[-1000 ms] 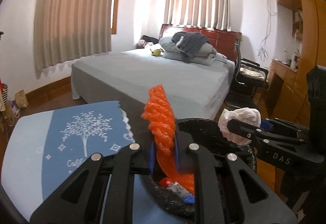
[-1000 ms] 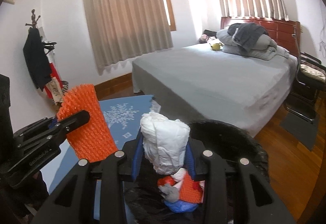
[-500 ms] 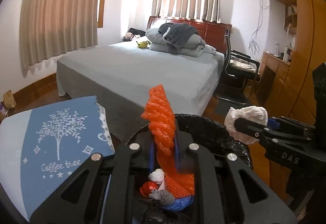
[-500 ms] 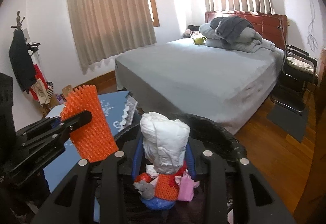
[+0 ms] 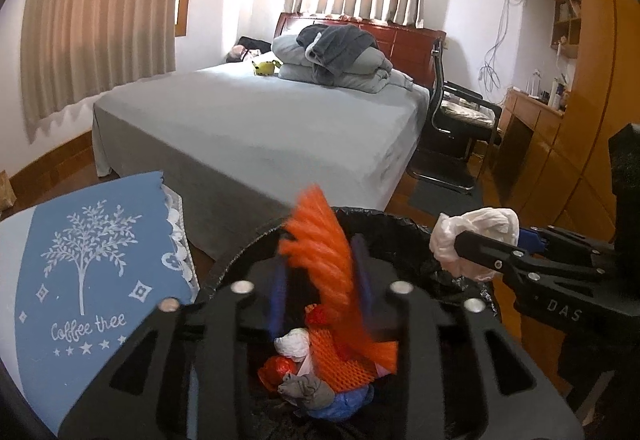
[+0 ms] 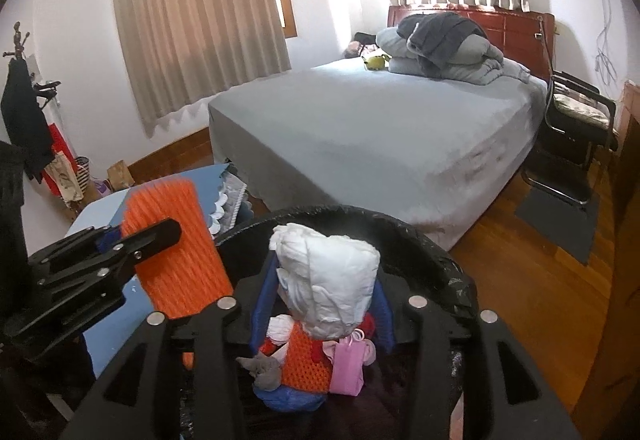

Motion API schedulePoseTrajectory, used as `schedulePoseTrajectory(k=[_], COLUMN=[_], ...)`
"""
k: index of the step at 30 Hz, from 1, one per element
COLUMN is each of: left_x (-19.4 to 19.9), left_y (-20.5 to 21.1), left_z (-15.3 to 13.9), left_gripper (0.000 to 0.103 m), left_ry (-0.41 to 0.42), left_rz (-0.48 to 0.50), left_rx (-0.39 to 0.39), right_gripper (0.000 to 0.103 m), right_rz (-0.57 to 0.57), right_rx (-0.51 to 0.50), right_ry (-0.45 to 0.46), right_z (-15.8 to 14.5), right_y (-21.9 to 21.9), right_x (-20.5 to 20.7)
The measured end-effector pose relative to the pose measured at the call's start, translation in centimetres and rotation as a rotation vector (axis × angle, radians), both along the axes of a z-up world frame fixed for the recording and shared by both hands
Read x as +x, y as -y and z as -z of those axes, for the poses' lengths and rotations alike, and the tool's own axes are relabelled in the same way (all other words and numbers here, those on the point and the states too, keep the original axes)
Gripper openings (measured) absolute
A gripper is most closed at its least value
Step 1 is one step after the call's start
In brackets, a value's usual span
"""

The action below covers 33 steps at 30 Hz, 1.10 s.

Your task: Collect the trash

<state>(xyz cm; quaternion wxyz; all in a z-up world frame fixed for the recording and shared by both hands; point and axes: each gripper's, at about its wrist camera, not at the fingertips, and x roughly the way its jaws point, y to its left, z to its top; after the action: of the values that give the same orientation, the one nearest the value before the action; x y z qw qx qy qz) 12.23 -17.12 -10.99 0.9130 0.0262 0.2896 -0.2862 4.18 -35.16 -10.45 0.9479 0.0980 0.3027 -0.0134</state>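
A black-lined trash bin (image 5: pixel 400 228) sits below both grippers, also in the right wrist view (image 6: pixel 400 236). It holds several bits of trash (image 5: pixel 316 372). My left gripper (image 5: pixel 320 272) has opened over the bin; the orange foam net (image 5: pixel 320 252) is blurred and slipping down between its spread blue pads. The net and left gripper also show in the right wrist view (image 6: pixel 176 260). My right gripper (image 6: pixel 326 292) is just above the bin; its pads stand a little apart around a crumpled white tissue (image 6: pixel 332 280), seen from the side in the left wrist view (image 5: pixel 472 240).
A table with a blue "Coffee tree" cloth (image 5: pixel 80 268) stands left of the bin. A grey bed (image 5: pixel 256 120) lies behind, a black chair (image 5: pixel 456 128) and wooden cabinets (image 5: pixel 568 112) to the right. A coat rack (image 6: pixel 24 120) stands at far left.
Both grippers moved over the bin. The left jaws have spread and the orange net has begun to drop and tilt. The right jaws have eased apart around the tissue.
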Motion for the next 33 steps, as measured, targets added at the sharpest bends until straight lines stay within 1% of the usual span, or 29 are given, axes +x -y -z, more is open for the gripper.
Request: schedulePoseTrajectory(k=[3,5,6,7,8,12,14,15,16,17,19,22,30,33], left_x=[0.1,0.1,0.1,0.1,0.1,-0.2,-0.5,-0.7,-0.9,-1.2,-1.5,-2.3,-4.4,-5.5], left_y=[-0.4,-0.8,-1.1,-1.3,-1.4,-2.4,-3.1,-3.5,-3.8,-4.3,-4.8,-5.9,-8.6,-9.5], left_z=[0.2,0.1,0.0,-0.1,-0.2,-0.8,-1.2,-1.5,-1.6,-1.9,-2.4,-3.0,-4.1,-4.8], left_gripper=[0.040,0.046,0.048,0.052,0.056,0.065,0.072,0.074,0.079,0.083,0.087,0.091,0.094,0.095], left_ry=[-0.005,-0.004,-0.002,0.001,0.003,0.013,0.024,0.029,0.032,0.038,0.046,0.053,0.056,0.064], left_rz=[-0.008,-0.019,-0.026,-0.033,-0.039,-0.064,-0.081,-0.090,-0.095,-0.104,-0.113,-0.131,-0.192,-0.213], left_rx=[-0.001,-0.004,-0.005,-0.006,-0.006,-0.002,0.001,0.001,-0.001,-0.001,0.004,0.015,0.032,0.035], right_gripper=[0.045,0.046,0.050,0.054,0.055,0.061,0.066,0.072,0.077,0.080,0.089,0.097,0.097,0.097], right_rz=[0.006,0.011,0.012,0.016,0.018,0.022,0.021,0.022,0.024,0.025,0.025,0.020,-0.020,-0.042], right_rx=[0.003,0.003,0.003,0.000,-0.001,-0.001,0.001,0.001,0.000,-0.001,-0.005,-0.002,0.036,0.032], right_ry=[-0.009,-0.013,-0.012,-0.011,-0.009,0.002,0.008,0.012,0.016,0.022,0.034,0.047,0.056,0.066], right_z=[0.2,0.3,0.2,0.2,0.1,-0.2,-0.4,-0.5,-0.7,-0.9,-1.3,-2.0,-3.9,-4.6], right_y=[0.2,0.2,0.3,0.2,0.2,0.0,-0.2,-0.3,-0.4,-0.5,-0.7,-1.1,-2.6,-3.5], right_x=[0.4,0.4,0.3,0.3,0.2,0.0,-0.2,-0.3,-0.4,-0.7,-1.0,-1.5,-2.7,-3.4])
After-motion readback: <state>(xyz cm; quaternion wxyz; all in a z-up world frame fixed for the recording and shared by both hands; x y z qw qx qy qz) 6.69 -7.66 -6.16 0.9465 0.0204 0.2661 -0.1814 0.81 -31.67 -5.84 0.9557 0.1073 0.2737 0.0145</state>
